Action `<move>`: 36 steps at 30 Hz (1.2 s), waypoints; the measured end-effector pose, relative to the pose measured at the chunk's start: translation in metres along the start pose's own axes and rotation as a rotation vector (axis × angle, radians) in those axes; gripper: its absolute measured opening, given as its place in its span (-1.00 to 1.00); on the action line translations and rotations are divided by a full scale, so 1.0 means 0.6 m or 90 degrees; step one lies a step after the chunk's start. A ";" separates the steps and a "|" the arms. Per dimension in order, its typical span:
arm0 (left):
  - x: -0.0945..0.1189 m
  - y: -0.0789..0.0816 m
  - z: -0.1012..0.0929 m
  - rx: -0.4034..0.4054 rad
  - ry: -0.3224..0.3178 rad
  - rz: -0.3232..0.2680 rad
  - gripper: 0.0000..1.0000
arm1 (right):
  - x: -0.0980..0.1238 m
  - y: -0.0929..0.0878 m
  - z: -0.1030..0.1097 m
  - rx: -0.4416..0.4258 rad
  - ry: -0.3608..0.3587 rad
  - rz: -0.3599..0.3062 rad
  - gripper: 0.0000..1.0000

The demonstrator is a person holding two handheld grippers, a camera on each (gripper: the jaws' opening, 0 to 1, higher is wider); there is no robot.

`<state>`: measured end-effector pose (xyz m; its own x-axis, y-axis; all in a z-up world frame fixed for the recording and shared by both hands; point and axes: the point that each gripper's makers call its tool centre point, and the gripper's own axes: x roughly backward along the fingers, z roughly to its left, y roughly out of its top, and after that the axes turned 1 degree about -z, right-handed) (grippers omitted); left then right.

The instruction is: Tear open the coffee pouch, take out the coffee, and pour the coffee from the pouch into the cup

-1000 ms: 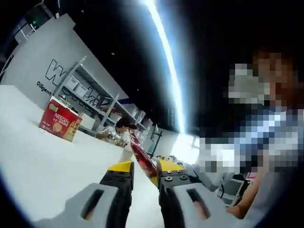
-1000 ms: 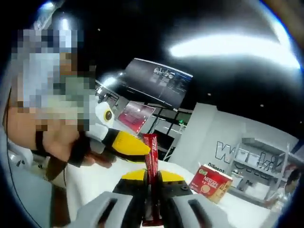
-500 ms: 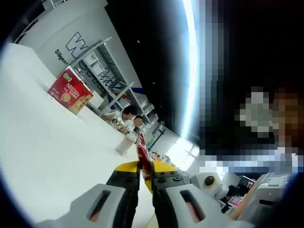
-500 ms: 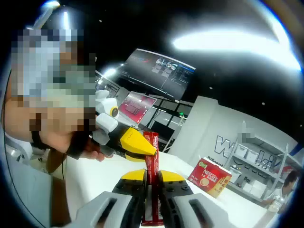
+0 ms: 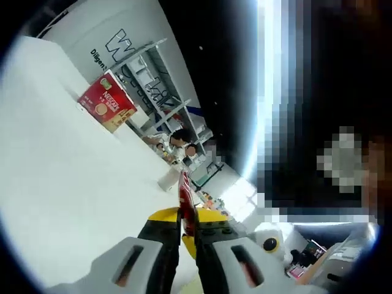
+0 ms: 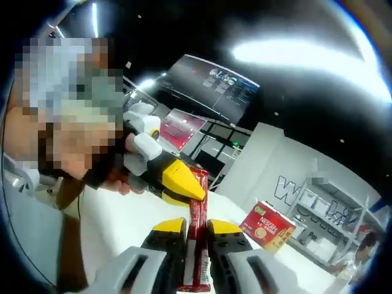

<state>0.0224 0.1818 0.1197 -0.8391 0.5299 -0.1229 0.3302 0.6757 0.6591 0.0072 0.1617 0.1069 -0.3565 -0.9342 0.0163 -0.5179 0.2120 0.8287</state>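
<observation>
White table (image 5: 55, 184) spreads wide; a red box (image 5: 107, 110) sits at eleven o'clock, its contents hidden. A pale cup (image 5: 166, 181), too blurred to see inside. Both grippers clamp the red pouch (image 6: 197, 245): right gripper (image 6: 196, 228) on its body, left gripper (image 6: 184, 187) pinching the top at twelve.

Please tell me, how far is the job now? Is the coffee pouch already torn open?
Done: the red coffee pouch is lifted off the white table, clamped in the right gripper. In hand: the left gripper pinches the pouch's upper end, set up for the tear; no tear is visible yet. Left: tearing it open and pouring into the cup, which stands on the table, away from the Nescafe box.
</observation>
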 end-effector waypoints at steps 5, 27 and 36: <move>0.006 0.001 -0.006 -0.050 -0.023 -0.004 -0.77 | 0.000 0.002 0.000 -0.158 0.063 -0.041 -0.83; 0.046 0.042 -0.171 -0.195 -0.410 -0.089 -0.59 | 0.082 0.131 0.011 -0.993 0.687 -0.360 -0.83; 0.031 0.022 -0.199 -0.280 -0.401 -0.050 -0.79 | 0.095 0.139 0.029 -0.951 0.656 -0.387 -0.55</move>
<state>-0.0408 0.1394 0.2145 -0.4048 0.7694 -0.4941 -0.0330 0.5277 0.8488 -0.0700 0.1313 0.1675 0.4123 -0.6786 -0.6079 0.8167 -0.0204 0.5767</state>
